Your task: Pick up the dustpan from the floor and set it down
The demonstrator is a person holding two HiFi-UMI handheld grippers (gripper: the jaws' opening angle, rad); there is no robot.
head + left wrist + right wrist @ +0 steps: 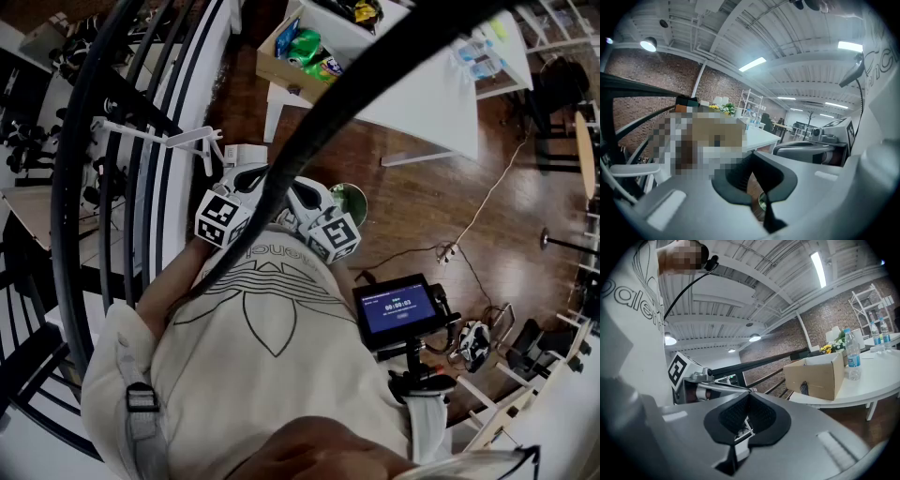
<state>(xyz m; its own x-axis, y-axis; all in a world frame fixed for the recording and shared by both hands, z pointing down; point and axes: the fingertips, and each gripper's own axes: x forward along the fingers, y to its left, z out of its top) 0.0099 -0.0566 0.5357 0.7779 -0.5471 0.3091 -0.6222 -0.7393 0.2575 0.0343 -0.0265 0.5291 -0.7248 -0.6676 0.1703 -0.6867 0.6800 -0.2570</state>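
Observation:
I hold both grippers close to my chest, above the wooden floor. My left gripper [246,180] shows its marker cube at the left, and its jaws are shut with nothing between them [767,202]. My right gripper [305,197] sits beside it, jaws together and empty [739,439]. Each gripper appears in the other's view: the right gripper [820,146] and the left gripper [701,380]. A white long-handled thing [199,144], possibly the dustpan, stands by the railing just beyond the grippers. Neither gripper touches it.
A green round container [350,201] sits on the floor by my right gripper. A white table [422,89] carries a cardboard box [292,58] of snack packets. A black railing [103,141] runs along the left. A cable [483,211] crosses the floor; a screen [398,307] hangs at my waist.

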